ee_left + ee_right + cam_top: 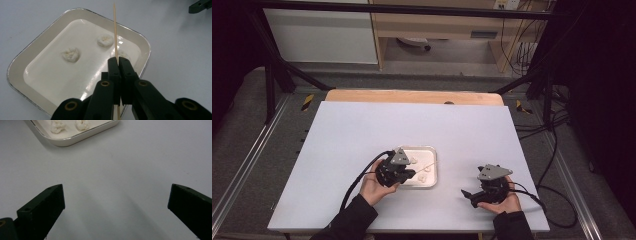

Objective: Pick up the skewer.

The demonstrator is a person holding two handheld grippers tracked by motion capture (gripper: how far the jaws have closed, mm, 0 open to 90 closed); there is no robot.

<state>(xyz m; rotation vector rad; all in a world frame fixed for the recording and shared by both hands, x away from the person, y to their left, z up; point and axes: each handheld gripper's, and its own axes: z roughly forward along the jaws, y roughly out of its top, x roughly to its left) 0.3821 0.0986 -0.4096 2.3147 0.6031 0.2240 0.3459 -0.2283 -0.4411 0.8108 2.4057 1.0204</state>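
In the left gripper view, the left gripper (119, 60) has its jaws clamped tight on a thin wooden skewer (115, 30), which runs up between them and out past the far rim of the white tray (17, 67). That view shows three pale dough-like lumps (71, 54) on the tray floor, well apart from each other, one partly hidden behind the skewer.

The high view shows the skewer slanting over the tray, and the tray sitting near the middle of the white bench (362, 130), far from every edge.

In the right gripper view, the right gripper (116, 202) holds its jaws wide apart with nothing between them, over bare bench, the tray's near corner just ahead. The high view places it right of the tray, near the bench's front edge, with open surface all round.
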